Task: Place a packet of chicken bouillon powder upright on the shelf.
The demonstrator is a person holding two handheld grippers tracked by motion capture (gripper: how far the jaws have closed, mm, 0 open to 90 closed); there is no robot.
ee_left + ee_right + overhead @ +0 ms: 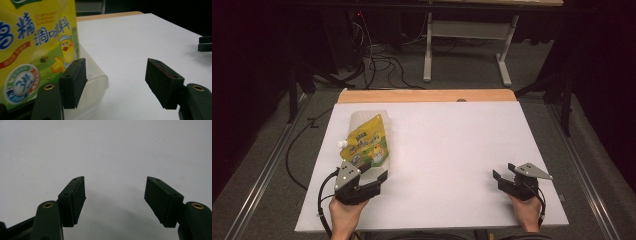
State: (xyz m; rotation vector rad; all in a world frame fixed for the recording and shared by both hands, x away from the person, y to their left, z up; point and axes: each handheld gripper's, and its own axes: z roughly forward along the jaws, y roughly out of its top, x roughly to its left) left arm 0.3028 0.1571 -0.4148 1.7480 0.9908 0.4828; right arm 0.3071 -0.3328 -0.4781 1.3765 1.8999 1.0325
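Seasoning pouch (367,140) flat on table (452,150), left gripper (371,176) fingers apart at its bottom edge, seemingly lining up; right gripper (504,176) spread, idle.

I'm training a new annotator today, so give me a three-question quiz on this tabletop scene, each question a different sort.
1. True or false: the left gripper is clamped on the yellow printed spout pouch.
2. Which gripper is nearer the pouch? A) left B) right
3. Fill in: the pouch lies on the ____ table sheet.

Key
1. False: its jaws stand open, the pouch's clear bottom edge beside one jaw.
2. A; the right gripper sits open over bare sheet at the far side.
3. White.
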